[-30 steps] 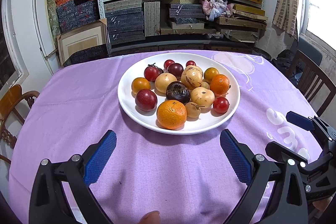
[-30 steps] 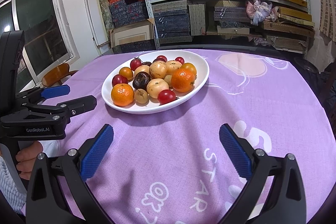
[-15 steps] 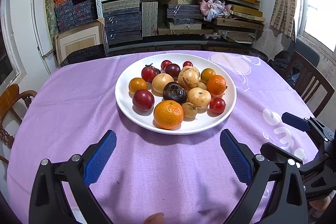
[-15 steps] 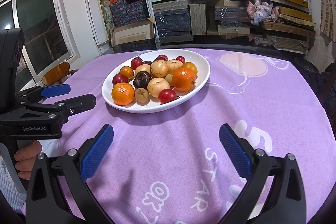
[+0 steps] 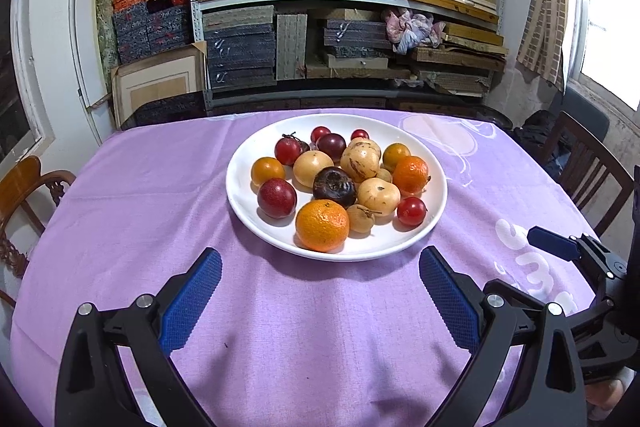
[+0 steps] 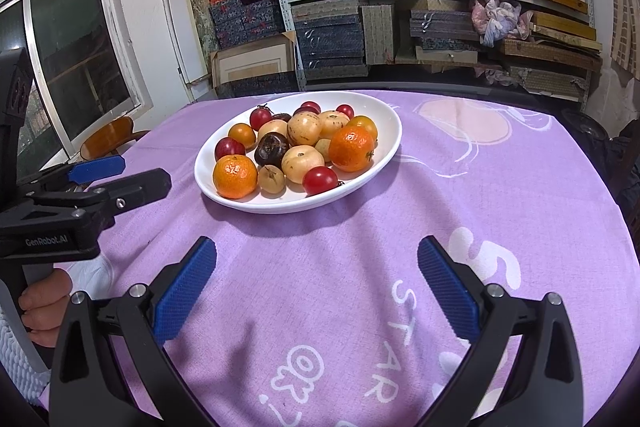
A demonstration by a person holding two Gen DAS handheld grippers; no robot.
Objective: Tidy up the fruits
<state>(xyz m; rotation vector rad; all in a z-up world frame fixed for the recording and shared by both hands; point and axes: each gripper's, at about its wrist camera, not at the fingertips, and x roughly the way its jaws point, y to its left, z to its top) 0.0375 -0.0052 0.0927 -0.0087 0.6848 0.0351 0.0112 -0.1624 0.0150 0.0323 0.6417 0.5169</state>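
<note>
both grippers wide open and empty: left gripper (image 5: 320, 283) hovers over the purple tablecloth (image 5: 140, 211) just short of the white plate (image 5: 244, 203) piled with fruits (image 5: 340, 179) mid-table, right gripper (image 6: 316, 275) alongside, further from the plate.

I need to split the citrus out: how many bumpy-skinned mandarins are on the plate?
2: one mandarin at the near rim, another at the right side. Smaller smooth orange fruits aren't counted; none seems hidden.
</note>
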